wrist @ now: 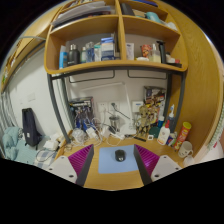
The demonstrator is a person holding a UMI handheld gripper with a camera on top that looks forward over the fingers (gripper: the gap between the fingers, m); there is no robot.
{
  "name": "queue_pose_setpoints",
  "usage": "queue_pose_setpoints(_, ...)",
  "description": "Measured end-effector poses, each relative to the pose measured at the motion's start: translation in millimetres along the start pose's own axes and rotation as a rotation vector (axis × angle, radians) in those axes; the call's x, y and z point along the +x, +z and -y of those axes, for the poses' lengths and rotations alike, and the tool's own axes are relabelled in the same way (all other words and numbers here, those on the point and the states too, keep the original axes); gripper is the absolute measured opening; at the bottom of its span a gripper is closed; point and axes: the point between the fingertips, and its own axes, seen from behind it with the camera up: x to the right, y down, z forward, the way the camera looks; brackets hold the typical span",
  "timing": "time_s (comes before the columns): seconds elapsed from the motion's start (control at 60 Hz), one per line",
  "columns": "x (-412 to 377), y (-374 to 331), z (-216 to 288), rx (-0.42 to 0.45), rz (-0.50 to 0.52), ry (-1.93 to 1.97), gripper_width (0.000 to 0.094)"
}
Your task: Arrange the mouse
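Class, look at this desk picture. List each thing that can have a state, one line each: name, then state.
hand-held gripper: open, holding nothing
mouse: lying flat on the mouse pad, between the fingers, apart from both
mouse pad: lying flat on the desk
desk: bearing the mouse pad
shelf: loaded with small upright items
bottle: standing upright at the back of the desk

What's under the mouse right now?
The mouse sits on a light blue mat on the wooden desk, ahead of the open gripper. The mat beneath it is hidden.
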Motion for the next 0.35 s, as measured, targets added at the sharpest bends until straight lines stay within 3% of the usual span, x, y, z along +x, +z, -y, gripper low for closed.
queue_pose_setpoints(0.35,-13,-43,20,0.052,0.000,0.004,0.0804)
